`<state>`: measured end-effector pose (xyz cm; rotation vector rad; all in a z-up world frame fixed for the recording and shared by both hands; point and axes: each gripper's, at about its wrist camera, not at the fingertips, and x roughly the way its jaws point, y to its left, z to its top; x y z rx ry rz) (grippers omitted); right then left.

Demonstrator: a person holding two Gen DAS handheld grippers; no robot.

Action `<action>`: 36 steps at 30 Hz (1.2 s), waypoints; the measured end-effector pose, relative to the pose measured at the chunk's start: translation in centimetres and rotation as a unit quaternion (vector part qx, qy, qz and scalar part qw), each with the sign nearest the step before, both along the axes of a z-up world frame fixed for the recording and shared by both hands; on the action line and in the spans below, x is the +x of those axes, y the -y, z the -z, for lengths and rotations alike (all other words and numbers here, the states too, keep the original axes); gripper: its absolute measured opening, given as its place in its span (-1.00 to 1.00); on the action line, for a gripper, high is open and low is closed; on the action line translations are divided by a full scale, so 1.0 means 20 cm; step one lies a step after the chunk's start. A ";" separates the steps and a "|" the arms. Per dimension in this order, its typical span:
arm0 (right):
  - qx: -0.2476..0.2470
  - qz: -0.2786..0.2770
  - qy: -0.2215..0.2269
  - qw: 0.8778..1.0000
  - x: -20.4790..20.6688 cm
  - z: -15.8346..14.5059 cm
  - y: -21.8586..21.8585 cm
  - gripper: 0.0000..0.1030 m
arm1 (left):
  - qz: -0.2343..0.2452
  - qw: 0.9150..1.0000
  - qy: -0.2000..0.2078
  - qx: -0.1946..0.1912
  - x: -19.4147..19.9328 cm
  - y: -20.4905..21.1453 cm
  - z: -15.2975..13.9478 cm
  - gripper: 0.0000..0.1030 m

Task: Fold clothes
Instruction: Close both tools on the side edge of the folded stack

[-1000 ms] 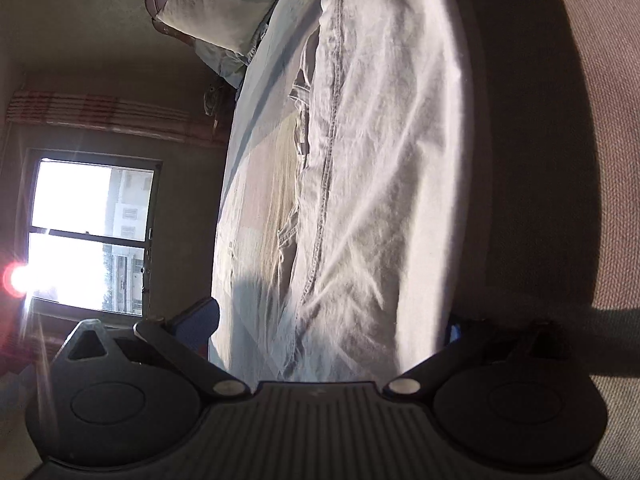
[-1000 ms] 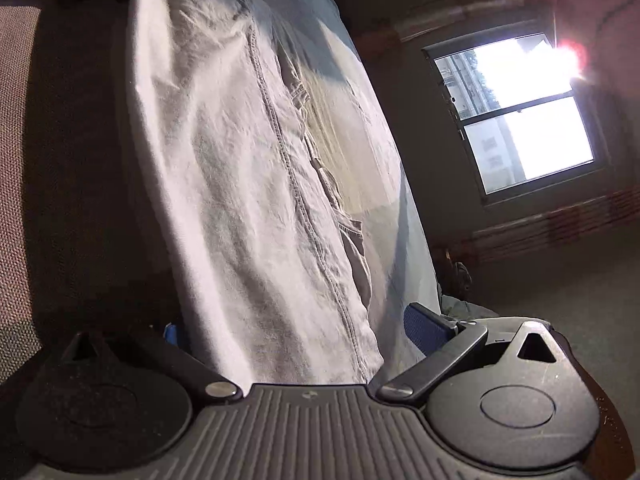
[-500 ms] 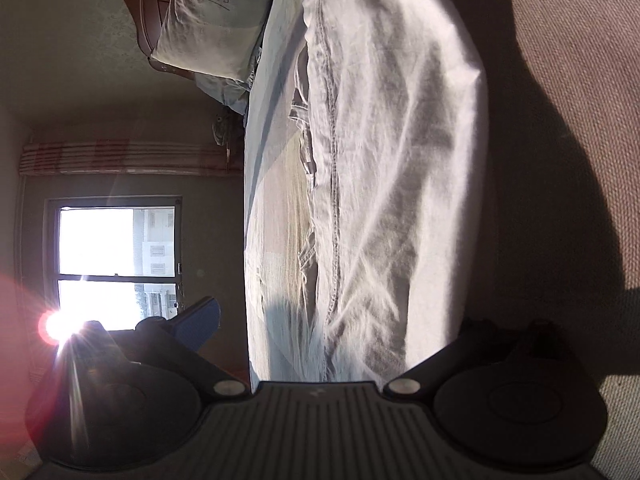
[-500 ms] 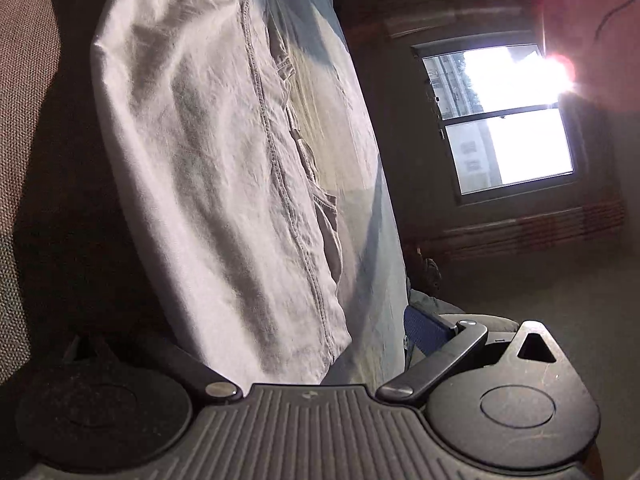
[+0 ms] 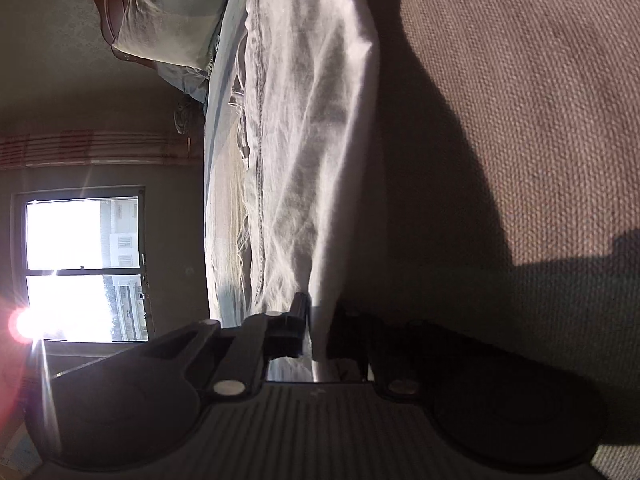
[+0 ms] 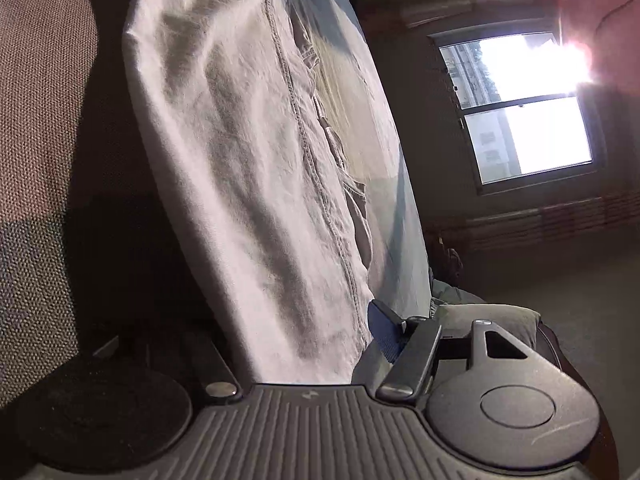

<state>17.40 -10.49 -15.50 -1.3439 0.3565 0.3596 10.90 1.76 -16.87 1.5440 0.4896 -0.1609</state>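
**Both grippers take the 2 near corners of the trousers**

Your left gripper, wide open a moment ago, is now clamped tight on the near edge of the pale trousers, which lie stretched out on the bed. Your right gripper is closing from full width, cloth between its fingers, and the pads do not look to be pressing yet. I judge the grasp half made, so wait for the right before lifting to fold. No containers are in view.
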 end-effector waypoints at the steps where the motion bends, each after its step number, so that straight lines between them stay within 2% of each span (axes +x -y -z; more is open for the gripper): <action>1: -0.003 -0.001 -0.004 1.000 -0.01 0.01 -0.01 0.07 | -0.005 1.000 -0.001 -0.005 0.01 0.00 0.00 -1.00; 4: -0.024 -0.007 -0.013 1.000 -0.05 0.07 -0.03 -0.54 | -0.013 1.000 -0.005 -0.015 0.01 -0.02 -0.02 -1.00; 5: -0.035 -0.011 -0.014 0.999 -0.06 0.10 -0.04 -0.83 | -0.014 1.000 -0.005 -0.013 0.01 -0.02 -0.02 -1.00; 11: -0.044 -0.009 -0.017 0.999 -0.09 0.12 -0.05 -0.83 | -0.015 1.000 -0.007 -0.017 0.04 -0.02 -0.04 -1.00; 30: -0.031 -0.012 -0.018 0.999 -0.06 0.08 -0.04 -0.84 | -0.014 1.000 -0.011 -0.024 0.06 -0.06 -0.06 -1.00; 34: -0.033 -0.017 -0.017 0.999 -0.06 0.06 -0.04 -0.88 | -0.013 1.000 -0.013 -0.018 0.07 -0.06 -0.09 -0.87; 36: -0.034 -0.019 -0.017 0.999 -0.06 0.04 -0.04 -0.88 | -0.012 1.000 -0.012 -0.017 0.08 -0.07 -0.11 -0.87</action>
